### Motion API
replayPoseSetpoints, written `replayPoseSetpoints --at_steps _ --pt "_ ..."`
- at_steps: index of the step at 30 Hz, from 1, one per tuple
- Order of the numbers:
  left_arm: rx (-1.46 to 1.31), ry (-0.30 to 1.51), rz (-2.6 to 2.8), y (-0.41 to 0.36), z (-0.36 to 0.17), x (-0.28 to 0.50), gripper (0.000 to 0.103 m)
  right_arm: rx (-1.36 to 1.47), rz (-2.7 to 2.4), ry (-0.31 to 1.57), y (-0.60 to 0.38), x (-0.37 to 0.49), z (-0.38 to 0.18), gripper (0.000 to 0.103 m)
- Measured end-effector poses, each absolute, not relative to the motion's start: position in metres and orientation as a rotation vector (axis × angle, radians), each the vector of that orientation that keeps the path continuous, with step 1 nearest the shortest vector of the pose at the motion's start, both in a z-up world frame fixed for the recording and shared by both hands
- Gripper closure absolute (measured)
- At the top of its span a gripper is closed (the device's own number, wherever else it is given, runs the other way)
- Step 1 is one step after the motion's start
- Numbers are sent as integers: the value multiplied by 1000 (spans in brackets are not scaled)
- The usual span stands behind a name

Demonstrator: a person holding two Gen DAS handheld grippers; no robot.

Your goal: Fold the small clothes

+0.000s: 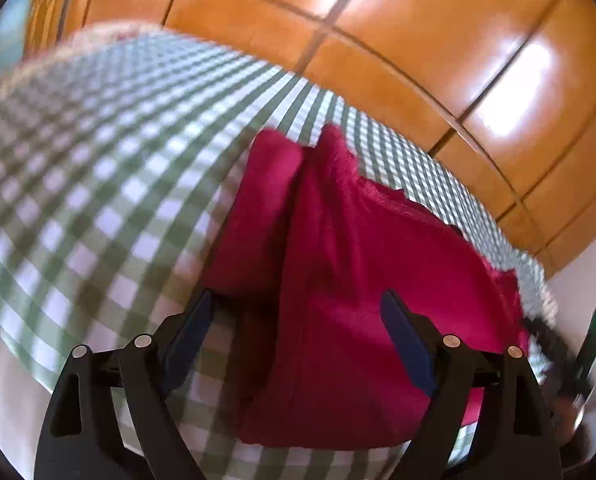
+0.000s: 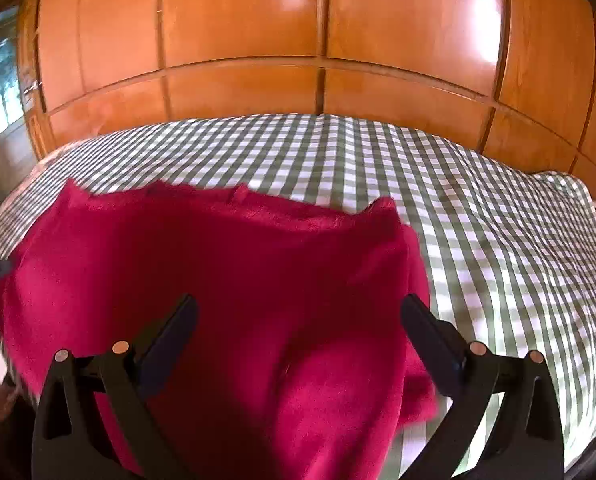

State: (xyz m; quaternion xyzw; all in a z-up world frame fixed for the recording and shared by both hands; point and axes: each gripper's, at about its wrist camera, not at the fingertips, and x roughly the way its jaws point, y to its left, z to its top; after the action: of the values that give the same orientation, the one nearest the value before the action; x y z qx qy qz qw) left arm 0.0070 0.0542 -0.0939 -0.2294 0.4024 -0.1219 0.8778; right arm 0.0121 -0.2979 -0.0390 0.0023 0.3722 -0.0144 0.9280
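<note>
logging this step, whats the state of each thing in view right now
red garment: lying on the bed, partly folded, loose in no gripper
left gripper: open over the garment, gripping nothing
right gripper: open wide over the garment, gripping nothing
checked sheet: spread over the bed, lightly creased
wardrobe doors: shut

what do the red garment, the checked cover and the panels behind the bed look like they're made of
Red garment: soft fleece or plush knit, matte, by its fuzzy nap and edges. Checked cover: thin woven fabric, probably cotton, matte, creasing flat. Panels: wood or wood veneer, glossy varnish, by the bright reflections.
</note>
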Motion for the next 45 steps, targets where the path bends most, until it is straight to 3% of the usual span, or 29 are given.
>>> replayPoseSetpoints --at_steps 4,17,23,31,32,33,36,45 --pt "-555 838 -316 56 -98 13 10 -43 -27 764 -285 -8 -45 2" --pt "-556 836 -301 52 -97 20 10 -132 -76 790 -274 -5 -83 2" --pt "-620 846 -314 47 -96 21 29 -122 -76 789 -274 -4 -83 2" --pt "-607 855 -290 38 -102 29 29 -106 -74 782 -273 -6 -82 2" --pt "-615 861 -282 38 -102 29 38 -105 -74 781 -273 -5 -82 2" --pt "-634 877 -276 39 -103 30 54 -105 -75 781 -273 -5 -82 2" --pt "-718 921 -296 40 -106 36 68 -102 -74 783 -272 -5 -82 2" --pt "-665 828 -337 23 -66 27 75 -96 -70 798 -273 -5 -79 2"
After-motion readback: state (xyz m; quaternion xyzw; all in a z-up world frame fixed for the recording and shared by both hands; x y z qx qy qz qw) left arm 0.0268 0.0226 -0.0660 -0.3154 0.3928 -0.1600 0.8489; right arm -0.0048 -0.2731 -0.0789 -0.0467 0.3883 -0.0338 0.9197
